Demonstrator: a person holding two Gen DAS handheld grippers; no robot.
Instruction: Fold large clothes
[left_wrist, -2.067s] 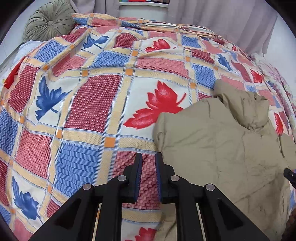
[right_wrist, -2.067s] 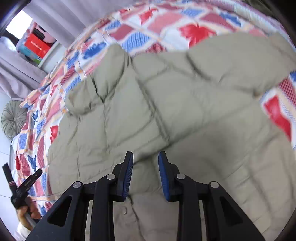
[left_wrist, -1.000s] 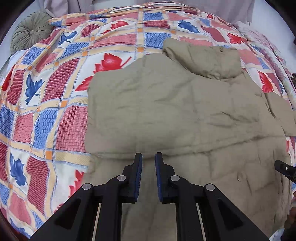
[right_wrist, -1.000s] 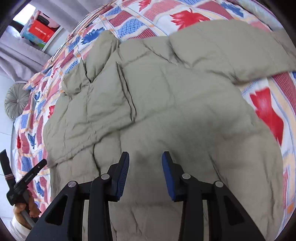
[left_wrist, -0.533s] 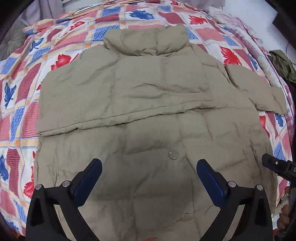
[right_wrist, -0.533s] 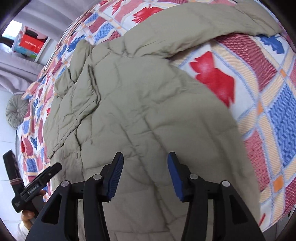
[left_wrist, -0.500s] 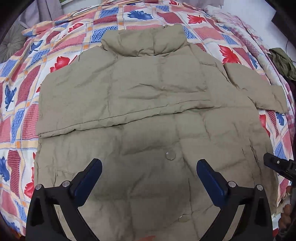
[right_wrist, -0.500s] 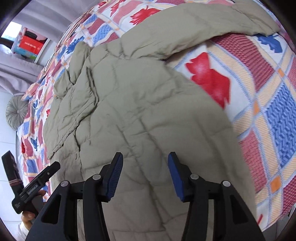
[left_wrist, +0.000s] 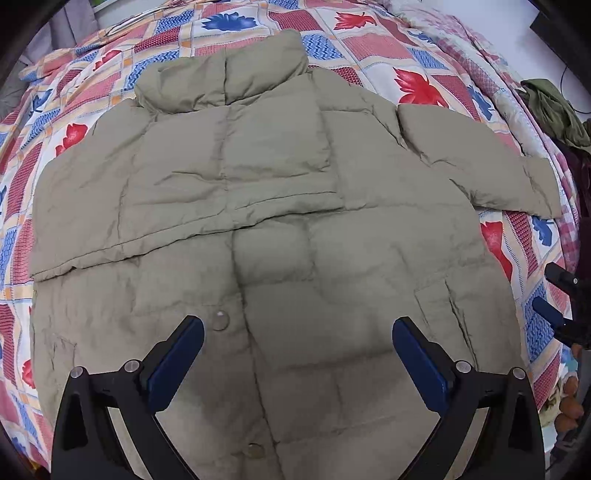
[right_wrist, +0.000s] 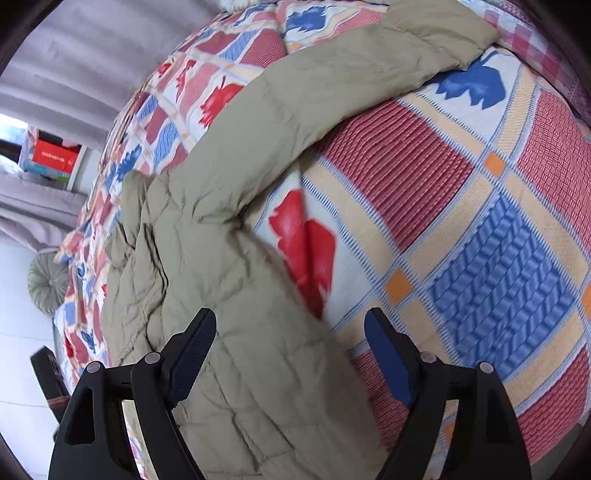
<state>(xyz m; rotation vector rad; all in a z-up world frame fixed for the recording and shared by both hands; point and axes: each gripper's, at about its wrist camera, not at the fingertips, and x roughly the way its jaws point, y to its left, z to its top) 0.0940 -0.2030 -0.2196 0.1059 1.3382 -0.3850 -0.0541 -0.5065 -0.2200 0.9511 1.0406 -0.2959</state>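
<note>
A khaki puffer jacket lies front up on a patchwork quilt, collar at the far end. One sleeve is folded across the chest; the other sleeve stretches out to the right. My left gripper hangs wide open over the jacket's lower front, near a snap button, holding nothing. My right gripper hovers over the jacket's side edge, where the khaki fabric meets the quilt. Its jaws are opening with nothing pressed between them. It also shows at the left view's right edge.
A dark green garment lies bunched at the bed's right side beside pink checked bedding. A round grey-green cushion sits at the head of the bed. A red box stands on a shelf among grey curtains.
My left gripper went from shut to wide open and slid across to the jacket's middle. My right gripper's jaws spread wider while it swept over to the jacket's side edge.
</note>
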